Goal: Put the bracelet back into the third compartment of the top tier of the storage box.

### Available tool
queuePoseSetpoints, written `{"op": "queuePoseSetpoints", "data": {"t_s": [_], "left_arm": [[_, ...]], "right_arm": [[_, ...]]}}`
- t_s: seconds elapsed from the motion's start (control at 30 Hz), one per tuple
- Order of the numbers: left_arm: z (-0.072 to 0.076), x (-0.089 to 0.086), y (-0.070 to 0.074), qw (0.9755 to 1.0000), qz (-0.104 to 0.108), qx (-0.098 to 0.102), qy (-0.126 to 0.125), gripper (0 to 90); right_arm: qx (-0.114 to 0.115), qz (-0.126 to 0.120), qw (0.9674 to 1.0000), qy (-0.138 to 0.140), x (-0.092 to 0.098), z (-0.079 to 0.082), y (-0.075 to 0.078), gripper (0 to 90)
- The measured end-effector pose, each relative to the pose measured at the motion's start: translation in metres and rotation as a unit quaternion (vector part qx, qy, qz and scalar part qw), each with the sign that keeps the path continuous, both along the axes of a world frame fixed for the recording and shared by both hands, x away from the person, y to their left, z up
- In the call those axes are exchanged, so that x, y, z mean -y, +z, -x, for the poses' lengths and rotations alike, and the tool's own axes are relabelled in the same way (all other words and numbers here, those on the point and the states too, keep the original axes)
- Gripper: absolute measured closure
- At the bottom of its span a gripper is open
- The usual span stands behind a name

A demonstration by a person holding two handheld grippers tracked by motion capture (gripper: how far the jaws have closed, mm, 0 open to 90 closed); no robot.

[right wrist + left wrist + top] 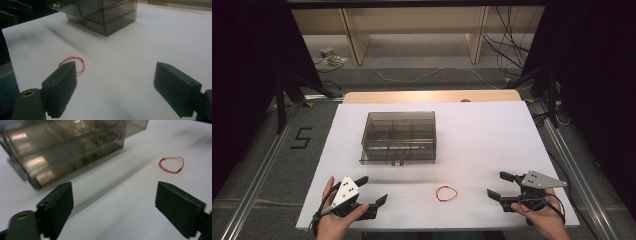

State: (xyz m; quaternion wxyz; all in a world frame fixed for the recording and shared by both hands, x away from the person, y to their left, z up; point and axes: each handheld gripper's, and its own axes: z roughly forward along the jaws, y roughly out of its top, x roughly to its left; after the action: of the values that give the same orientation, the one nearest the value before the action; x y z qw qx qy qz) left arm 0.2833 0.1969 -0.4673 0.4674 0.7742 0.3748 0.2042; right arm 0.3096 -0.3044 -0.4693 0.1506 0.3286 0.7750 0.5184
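Red rubber band [446, 193] lies on the white table [492, 145] between our left gripper [371, 191] and right gripper [498, 186], both released, nothing held

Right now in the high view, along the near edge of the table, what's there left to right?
Left hand-held gripper → red rubber band → right hand-held gripper, all on the white table. The smoky plastic organizer box sits farther back.

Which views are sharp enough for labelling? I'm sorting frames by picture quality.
High view: evenly lit white table, dark surroundings, red rubber band crisp. Left gripper view: smoky plastic organizer box soft, with glare patches on its lid; fingers blurred. Right gripper view: dimmer, greyish cast; the band partly behind a finger.
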Motion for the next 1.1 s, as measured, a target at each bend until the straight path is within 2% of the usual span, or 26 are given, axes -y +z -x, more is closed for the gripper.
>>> {"op": "queuePoseSetpoints", "data": {"t_s": [0.2, 0.37, 0.57, 0.67, 0.77, 0.83, 1.1], "left_arm": [[-0.011, 0.004, -0.004, 0.9992, -0.022, -0.022, 0.024, 15.8], [-0.014, 0.006, -0.009, 0.9986, -0.018, -0.042, 0.025, 15.7], [-0.014, 0.007, -0.009, 0.9987, -0.013, -0.04, 0.027, 15.8], [-0.015, 0.007, -0.01, 0.9988, -0.018, -0.038, 0.026, 15.9], [-0.015, 0.007, -0.011, 0.9988, -0.02, -0.037, 0.026, 16.2], [-0.016, 0.006, -0.012, 0.9986, -0.029, -0.031, 0.032, 17.4], [-0.016, 0.005, -0.012, 0.9985, -0.025, -0.034, 0.035, 16.5]], "right_arm": [[0.0, 0.011, 0.9998, 0.017, -0.011, -0.003, 0.0, 18.7], [-0.004, 0.02, 0.9993, 0.032, -0.023, -0.006, -0.001, 19.9], [-0.01, 0.025, 0.9978, 0.06, -0.043, -0.013, -0.003, 31.5], [-0.016, 0.04, 0.9953, 0.087, -0.056, -0.016, -0.006, 40.1], [-0.008, 0.05, 0.9926, 0.11, -0.069, -0.019, -0.007, 46.8], [-0.012, 0.059, 0.9908, 0.121, -0.078, -0.02, -0.008, 51.0], [-0.036, 0.09, 0.9811, 0.168, -0.106, -0.025, -0.017, 62.0]]}}
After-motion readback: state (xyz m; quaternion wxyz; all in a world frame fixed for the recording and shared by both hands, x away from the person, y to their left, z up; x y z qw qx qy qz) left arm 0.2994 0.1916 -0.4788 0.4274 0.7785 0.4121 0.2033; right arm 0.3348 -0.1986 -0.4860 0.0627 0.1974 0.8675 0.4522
